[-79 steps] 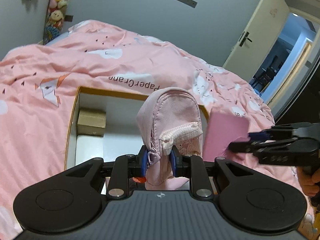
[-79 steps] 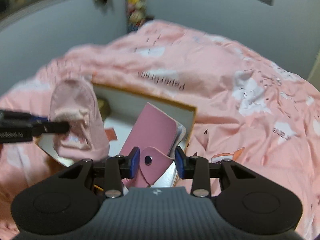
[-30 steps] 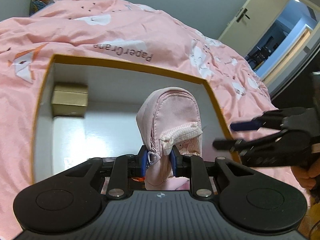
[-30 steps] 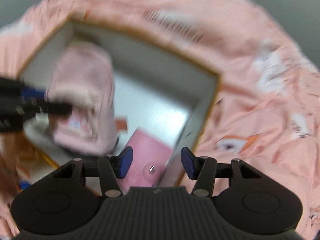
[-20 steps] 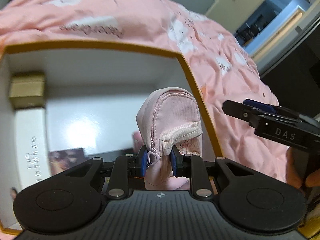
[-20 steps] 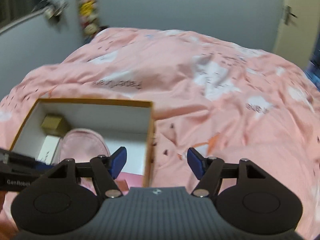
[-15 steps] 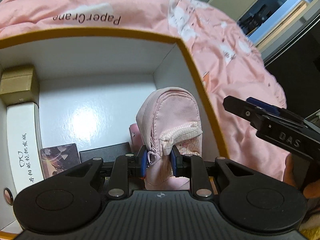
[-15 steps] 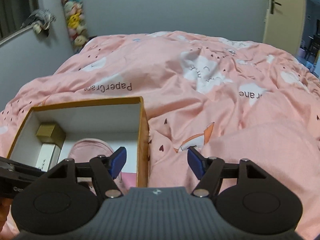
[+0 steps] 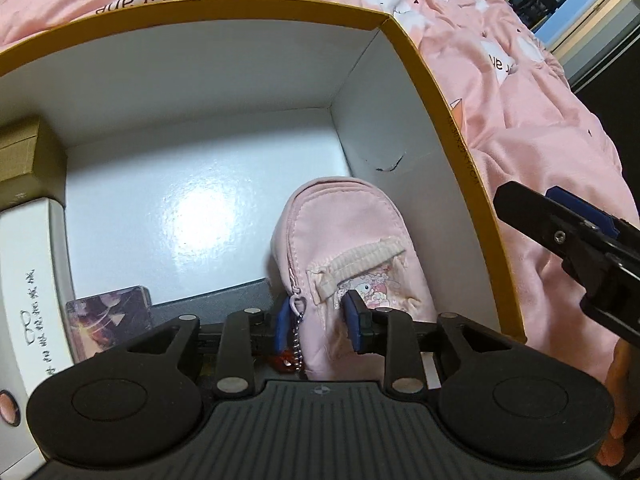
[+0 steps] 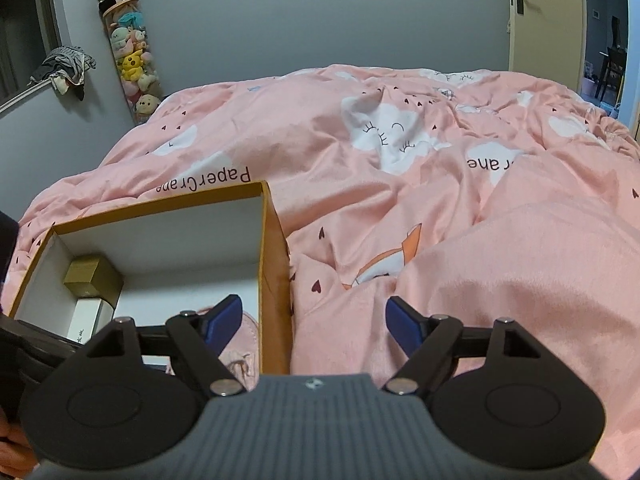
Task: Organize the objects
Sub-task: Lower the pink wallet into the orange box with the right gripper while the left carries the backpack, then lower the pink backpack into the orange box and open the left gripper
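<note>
A yellow-rimmed cardboard box (image 9: 440,92) with a white inside sits on the pink duvet. Inside it, against the right wall, a pink pouch (image 9: 348,248) with a cartoon pocket rests on the floor. My left gripper (image 9: 318,318) reaches down into the box. Its jaws are opening, with the pouch's lower front and zip charm between the blue pads. The left pad stands clear of the fabric. My right gripper (image 10: 314,320) hovers over the box's right wall (image 10: 274,280). Its jaws are opening wide with nothing between them. It also shows at the right edge (image 9: 580,248).
In the box are a small gold carton (image 9: 24,152), a long white carton (image 9: 28,280), a picture card (image 9: 108,316) and a dark flat item (image 9: 216,300). Rumpled duvet (image 10: 440,200) spreads to the right. Plush toys (image 10: 128,52) hang by the far wall; a door (image 10: 540,12) is open.
The left gripper sank into the box with the pouch and its jaws widened. The right gripper let go of the pink wallet, opened wide and swung to the box's right wall.
</note>
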Motion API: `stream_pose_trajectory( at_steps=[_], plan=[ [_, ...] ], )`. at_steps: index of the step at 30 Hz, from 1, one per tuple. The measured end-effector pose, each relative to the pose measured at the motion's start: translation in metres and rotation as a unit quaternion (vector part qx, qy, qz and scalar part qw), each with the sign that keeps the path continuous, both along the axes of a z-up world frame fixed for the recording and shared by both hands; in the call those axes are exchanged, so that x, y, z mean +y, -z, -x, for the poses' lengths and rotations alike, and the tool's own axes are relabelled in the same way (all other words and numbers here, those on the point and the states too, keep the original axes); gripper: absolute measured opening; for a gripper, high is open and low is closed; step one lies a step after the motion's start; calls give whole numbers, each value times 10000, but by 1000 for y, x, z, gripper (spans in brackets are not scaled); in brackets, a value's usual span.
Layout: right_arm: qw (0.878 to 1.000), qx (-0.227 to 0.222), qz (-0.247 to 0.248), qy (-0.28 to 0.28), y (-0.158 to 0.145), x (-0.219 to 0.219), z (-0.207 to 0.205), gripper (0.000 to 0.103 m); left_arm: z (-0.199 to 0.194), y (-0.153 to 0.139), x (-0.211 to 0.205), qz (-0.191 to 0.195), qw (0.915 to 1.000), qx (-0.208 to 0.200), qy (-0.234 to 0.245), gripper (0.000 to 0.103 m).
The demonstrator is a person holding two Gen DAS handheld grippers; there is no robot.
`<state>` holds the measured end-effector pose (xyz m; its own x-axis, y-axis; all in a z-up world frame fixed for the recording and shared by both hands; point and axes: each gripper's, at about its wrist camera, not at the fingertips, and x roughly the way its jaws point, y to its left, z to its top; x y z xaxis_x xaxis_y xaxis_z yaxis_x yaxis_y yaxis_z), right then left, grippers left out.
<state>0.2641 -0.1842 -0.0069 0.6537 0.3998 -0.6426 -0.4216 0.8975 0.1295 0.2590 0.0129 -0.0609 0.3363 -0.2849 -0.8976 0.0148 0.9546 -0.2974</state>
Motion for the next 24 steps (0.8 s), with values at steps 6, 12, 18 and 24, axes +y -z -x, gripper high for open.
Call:
stream_pose_trajectory(
  at_steps=[6, 12, 18, 24],
  plan=[
    [10000, -5, 65, -69, 3, 1, 1, 81, 4, -4, -6, -237, 9995, -176, 82, 39],
    [9998, -193, 70, -18, -6, -1, 9, 88, 18, -23, -5, -201, 9982, -564, 92, 65],
    [9984, -556, 22, 101, -22, -6, 30, 92, 61, -73, 8, -335, 9870, -1569, -99, 65],
    [9964, -848, -50, -54, -34, -8, 66, 93, 126, -112, 41, -292, 9749, -2132, -580, 64]
  ],
)
